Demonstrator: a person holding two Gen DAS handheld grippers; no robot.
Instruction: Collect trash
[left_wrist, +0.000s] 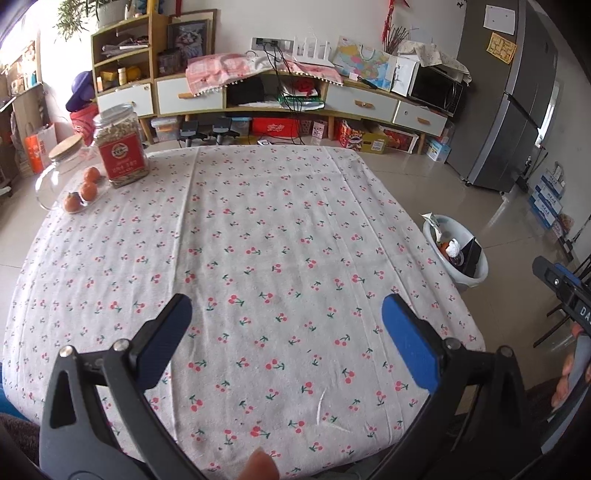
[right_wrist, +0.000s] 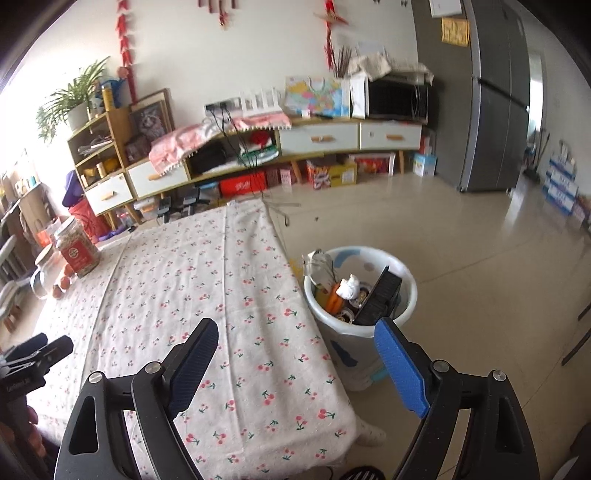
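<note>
Table (left_wrist: 258, 229) is seen centre-frame in the left wrist view. Jar (left_wrist: 120, 147) is placed at the table's 10 o'clock corner; a lidded glass container (left_wrist: 61, 162) is set just left of it, and three small fruits (left_wrist: 86, 188) are lined up before the jar. Trash bin (right_wrist: 360, 295) is stood on the floor off the table's 3 o'clock edge, with mixed trash (right_wrist: 351, 291) held inside. Cabinet unit (left_wrist: 280, 92) is set along the wall at 12 o'clock behind the table, boxes stored beneath it. Fridge (left_wrist: 513, 96) is stood at 2 o'clock.
</note>
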